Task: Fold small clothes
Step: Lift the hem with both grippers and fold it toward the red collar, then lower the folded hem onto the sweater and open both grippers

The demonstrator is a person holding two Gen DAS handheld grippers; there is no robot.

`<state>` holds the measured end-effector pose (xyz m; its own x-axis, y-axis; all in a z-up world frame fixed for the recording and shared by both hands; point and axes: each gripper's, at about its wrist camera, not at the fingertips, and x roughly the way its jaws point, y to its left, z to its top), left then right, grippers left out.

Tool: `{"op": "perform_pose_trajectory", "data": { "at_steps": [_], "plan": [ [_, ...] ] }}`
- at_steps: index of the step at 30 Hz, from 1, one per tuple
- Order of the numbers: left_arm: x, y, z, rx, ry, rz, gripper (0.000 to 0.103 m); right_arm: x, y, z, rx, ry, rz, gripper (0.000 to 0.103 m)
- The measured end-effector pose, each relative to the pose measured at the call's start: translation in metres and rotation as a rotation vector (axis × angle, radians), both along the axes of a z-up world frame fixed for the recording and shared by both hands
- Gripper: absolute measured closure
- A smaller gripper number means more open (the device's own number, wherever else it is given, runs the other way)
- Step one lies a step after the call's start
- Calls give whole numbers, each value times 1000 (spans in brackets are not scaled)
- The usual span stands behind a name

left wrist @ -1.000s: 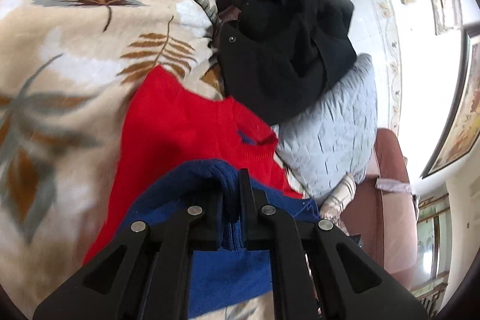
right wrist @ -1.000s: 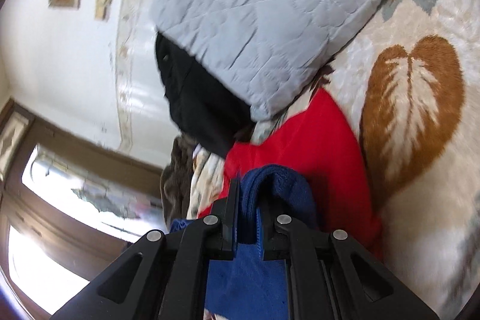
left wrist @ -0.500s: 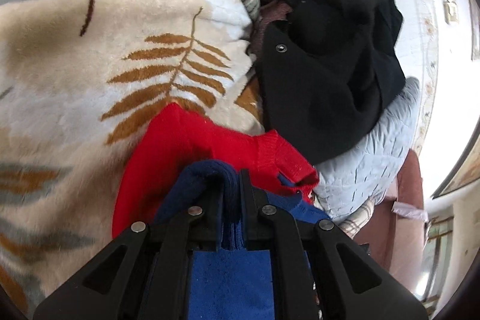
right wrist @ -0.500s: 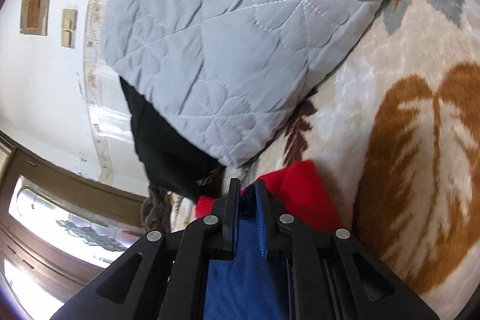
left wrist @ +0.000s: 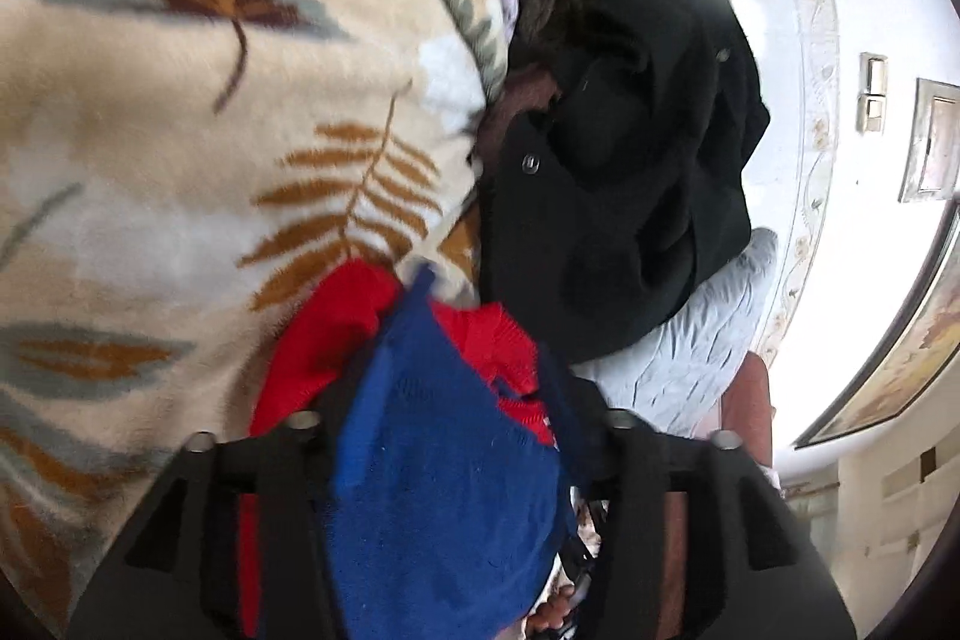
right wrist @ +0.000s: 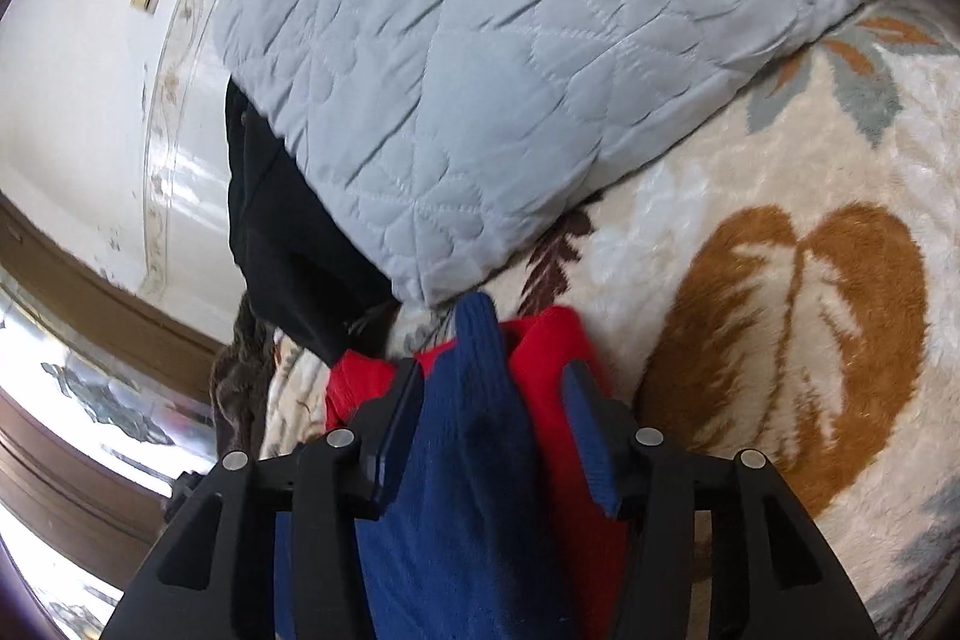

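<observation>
Left gripper (left wrist: 456, 436): jaws spread wide, gripping nothing. The blue knit garment (left wrist: 444, 472) lies loose between the fingers, its folded edge reaching just past the tips. The red knit garment (left wrist: 324, 334) lies directly under the blue one and shows on both sides of it.

Right gripper (right wrist: 492, 412): jaws likewise wide apart. The blue knit garment (right wrist: 474, 436) is draped between the fingers without being pinched; a peak of fabric stands up just ahead of the tips. The red knit garment (right wrist: 558, 358) sits beneath and beside it.

Beyond the tips, both garments rest on the leaf-patterned blanket (left wrist: 180, 172). Farther ahead lie a black coat (left wrist: 618, 220) and a grey quilted pillow (right wrist: 480, 58), the pillow corner close to the blue peak in the right wrist view.

Step in hand, by judgement: release of the blue edge onto the red layer at the close of a fold.

Next move calls for drawing both grippers straight back, clear of the knit, so no finger snags it. The raised peak likely needs flattening before the next fold.
</observation>
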<state>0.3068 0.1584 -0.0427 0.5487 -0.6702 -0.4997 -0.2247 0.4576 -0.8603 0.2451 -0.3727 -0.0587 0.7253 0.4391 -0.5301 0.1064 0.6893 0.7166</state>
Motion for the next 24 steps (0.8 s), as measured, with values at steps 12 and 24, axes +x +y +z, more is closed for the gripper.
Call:
{"op": "perform_pose_trajectory", "data": {
  "at_steps": [12, 24],
  "plan": [
    [0, -31, 7, 276, -17, -128, 82, 4, 43, 26, -348, -17, 85, 96],
    [12, -48, -5, 534, -43, -108, 94, 8, 7, -16, -237, 98, -73, 96]
  ]
}}
